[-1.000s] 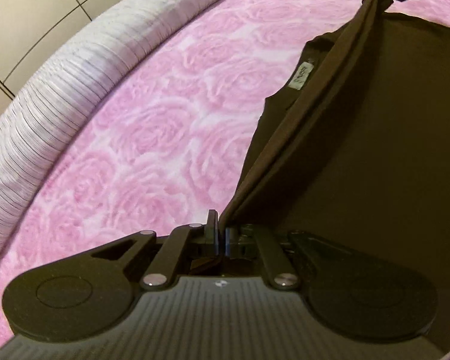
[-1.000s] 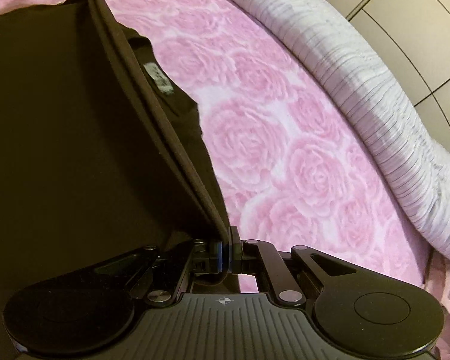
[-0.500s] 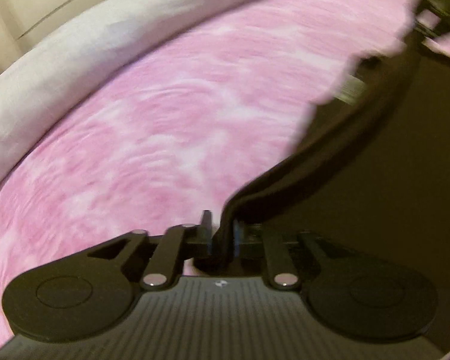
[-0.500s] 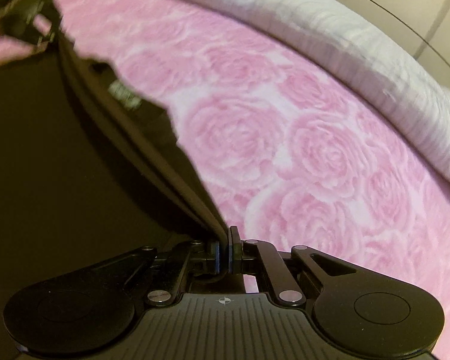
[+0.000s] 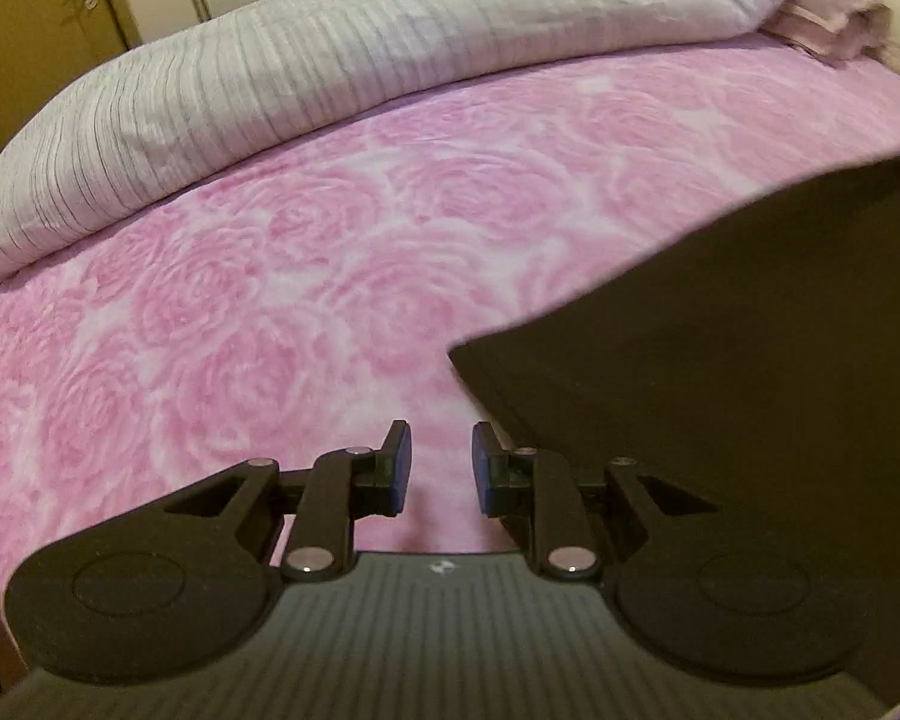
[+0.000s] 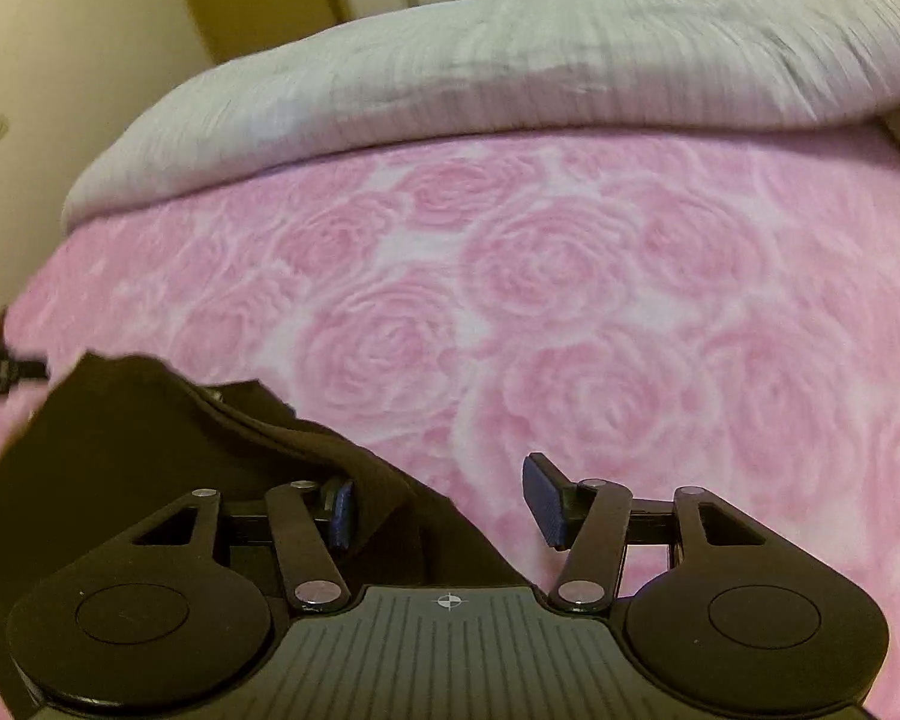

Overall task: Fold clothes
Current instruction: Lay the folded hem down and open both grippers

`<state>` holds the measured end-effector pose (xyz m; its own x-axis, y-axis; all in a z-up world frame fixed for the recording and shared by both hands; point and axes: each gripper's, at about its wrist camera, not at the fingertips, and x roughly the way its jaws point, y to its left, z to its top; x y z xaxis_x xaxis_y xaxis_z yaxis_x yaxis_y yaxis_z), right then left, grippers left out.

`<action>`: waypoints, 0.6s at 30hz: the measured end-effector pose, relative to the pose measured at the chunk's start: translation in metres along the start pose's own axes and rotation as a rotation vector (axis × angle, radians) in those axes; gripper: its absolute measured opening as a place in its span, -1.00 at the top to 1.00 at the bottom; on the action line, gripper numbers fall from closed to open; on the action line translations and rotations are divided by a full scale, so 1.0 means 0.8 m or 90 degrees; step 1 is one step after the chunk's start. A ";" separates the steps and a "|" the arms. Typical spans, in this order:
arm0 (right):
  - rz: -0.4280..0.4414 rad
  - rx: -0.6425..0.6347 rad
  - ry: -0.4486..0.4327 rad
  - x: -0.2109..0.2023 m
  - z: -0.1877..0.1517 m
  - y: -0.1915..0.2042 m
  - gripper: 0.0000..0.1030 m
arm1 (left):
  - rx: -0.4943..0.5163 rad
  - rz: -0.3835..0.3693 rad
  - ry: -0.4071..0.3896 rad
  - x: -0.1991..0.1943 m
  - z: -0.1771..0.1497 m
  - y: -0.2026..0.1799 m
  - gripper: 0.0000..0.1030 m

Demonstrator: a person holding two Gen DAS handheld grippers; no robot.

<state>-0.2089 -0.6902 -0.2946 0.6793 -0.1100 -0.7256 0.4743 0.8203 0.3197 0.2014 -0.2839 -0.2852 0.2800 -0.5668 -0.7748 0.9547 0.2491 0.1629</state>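
Now both my grippers have let go: a second ago each pinched the dark garment taut. My left gripper gapes empty beside its corner; my right gripper gapes over cloth. It lies flat on the pink bedspread, near its front edge, so this fold looks laid.

Dim, warm indoor light, strong fisheye bending at the edges, slight motion blur, no glare.

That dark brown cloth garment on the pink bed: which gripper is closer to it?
Right. The right gripper has the dark brown cloth garment lying between its open jaws, against one pad. The left gripper sits just beside the garment's corner, jaws open over pink rose-patterned bedspread.
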 end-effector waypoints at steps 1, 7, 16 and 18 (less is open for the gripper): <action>0.027 0.040 -0.006 -0.006 -0.001 -0.009 -0.08 | 0.006 -0.004 -0.002 -0.008 -0.004 -0.006 0.64; 0.090 0.195 -0.047 -0.036 -0.009 -0.043 -0.14 | 0.031 -0.017 0.003 -0.038 -0.030 -0.036 0.63; 0.062 0.118 -0.050 -0.049 -0.036 -0.018 -0.16 | 0.026 -0.016 0.020 -0.033 -0.051 -0.048 0.64; 0.040 0.064 -0.042 -0.051 -0.043 -0.003 -0.16 | 0.012 -0.022 0.015 -0.031 -0.051 -0.047 0.64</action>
<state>-0.2566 -0.6682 -0.2866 0.7428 -0.0997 -0.6621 0.4814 0.7668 0.4245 0.1545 -0.2471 -0.2967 0.2448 -0.5558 -0.7945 0.9654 0.2154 0.1468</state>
